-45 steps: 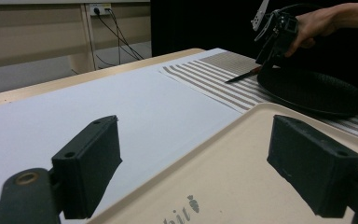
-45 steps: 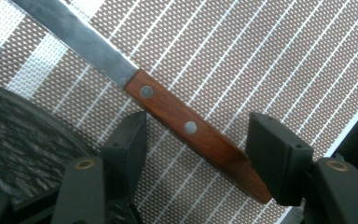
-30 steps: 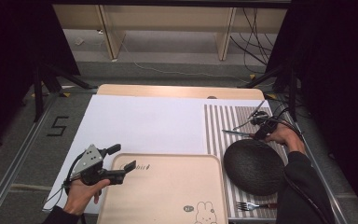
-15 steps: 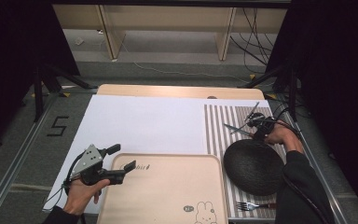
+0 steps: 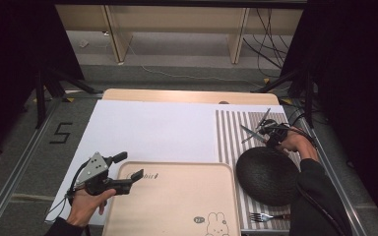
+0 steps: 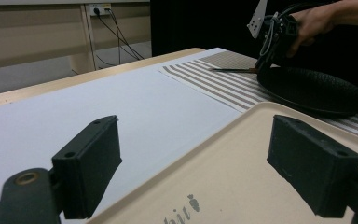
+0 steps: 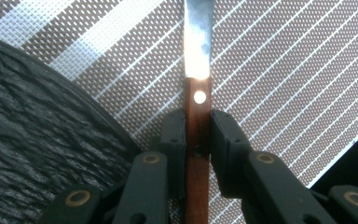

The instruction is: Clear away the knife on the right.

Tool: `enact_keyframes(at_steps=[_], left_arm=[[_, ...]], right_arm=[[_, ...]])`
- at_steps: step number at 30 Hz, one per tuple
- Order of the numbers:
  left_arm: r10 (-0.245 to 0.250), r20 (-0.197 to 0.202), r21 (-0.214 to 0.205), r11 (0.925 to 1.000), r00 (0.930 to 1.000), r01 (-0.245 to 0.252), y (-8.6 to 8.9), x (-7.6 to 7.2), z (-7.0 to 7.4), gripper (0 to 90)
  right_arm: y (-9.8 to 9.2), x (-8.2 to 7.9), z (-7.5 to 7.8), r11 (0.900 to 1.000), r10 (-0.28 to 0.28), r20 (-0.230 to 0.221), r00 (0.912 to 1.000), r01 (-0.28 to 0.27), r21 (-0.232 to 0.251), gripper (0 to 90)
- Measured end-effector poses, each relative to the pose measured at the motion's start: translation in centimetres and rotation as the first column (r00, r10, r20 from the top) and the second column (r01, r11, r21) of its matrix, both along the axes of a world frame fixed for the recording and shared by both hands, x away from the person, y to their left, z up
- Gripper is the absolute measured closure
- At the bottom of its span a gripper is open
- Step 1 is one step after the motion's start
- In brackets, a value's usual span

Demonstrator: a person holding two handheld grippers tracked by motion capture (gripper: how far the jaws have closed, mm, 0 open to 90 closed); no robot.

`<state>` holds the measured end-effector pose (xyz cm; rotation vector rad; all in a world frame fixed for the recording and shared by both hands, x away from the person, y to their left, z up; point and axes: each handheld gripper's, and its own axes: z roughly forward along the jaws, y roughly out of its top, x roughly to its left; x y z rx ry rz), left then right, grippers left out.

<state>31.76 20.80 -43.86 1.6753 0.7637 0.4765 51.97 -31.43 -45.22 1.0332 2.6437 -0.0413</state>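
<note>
Right gripper view gives me the clearest read: my right tool (image 7: 197,133) has just been closing, and its two black jaws now sit against either side of the knife (image 7: 198,70) at its brown wooden handle, just behind the bright rivet. The knife lies on the striped placemat (image 7: 284,70), blade pointing away from me, right beside the rim of the black plate (image 7: 32,140). In the high view the right tool (image 5: 269,136) is at the far right of the counter (image 5: 187,96), beyond the plate (image 5: 267,175), with the knife (image 5: 250,132) stretching out to its left. I judge the grip nearly set — the pads look to be touching the handle, though I can't be sure how firmly. To do this well I'd finish the squeeze before lifting, keep the handle centred and square between the pads so the blade doesn't swing, and raise it straight up, clear of the plate's rim. A thin handle could roll in the grip, so a slow first lift is wise. My left tool (image 6: 205,172) stands wide and holds nothing — it hovers over the near left corner of the beige tray (image 6: 242,186), in the high view too (image 5: 128,169), and I'd leave it parked there. A fork (image 5: 268,216) lies on the placemat near the plate's near edge, out of the way.
</note>
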Motion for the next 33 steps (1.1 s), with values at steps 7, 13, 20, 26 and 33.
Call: enact_keyframes(at_steps=[7, 13, 20, 26, 33], left_arm=[[0.001, -0.001, -0.003, 1.0, 1.0, -0.001, 0.0, 0.0, 0.0, 16.1], [0.004, -0.002, -0.005, 1.0, 1.0, -0.004, 0.0, 0.0, 0.0, 16.2], [0.009, -0.002, -0.006, 0.9999, 1.0, -0.009, 0.1, 0.0, 0.0, 16.2], [0.013, -0.002, -0.01, 0.9999, 0.9999, -0.013, 0.2, 0.1, 0.0, 16.2], [0.018, 0.001, -0.008, 0.9998, 0.9998, -0.018, 0.3, 0.1, 0.1, 16.1]], right_arm=[[0.2, 0.2, -0.1, 0.9997, -0.017, 0.048, 0.9987, 0.017, -0.014, 76.9], [0.3, 0.5, 0.8, 0.9984, -0.056, 0.101, 0.9933, 0.055, 0.011, 77.0], [0.2, 0.5, 2.9, 0.9801, -0.14, 0.17, 0.9755, 0.113, 0.163, 77.0], [-0.2, -1.0, 4.9, 0.906, -0.219, 0.191, 0.9569, 0.127, 0.404, 77.0], [0.1, -2.8, 5.9, 0.7952, -0.287, 0.141, 0.9476, 0.154, 0.587, 77.1]])
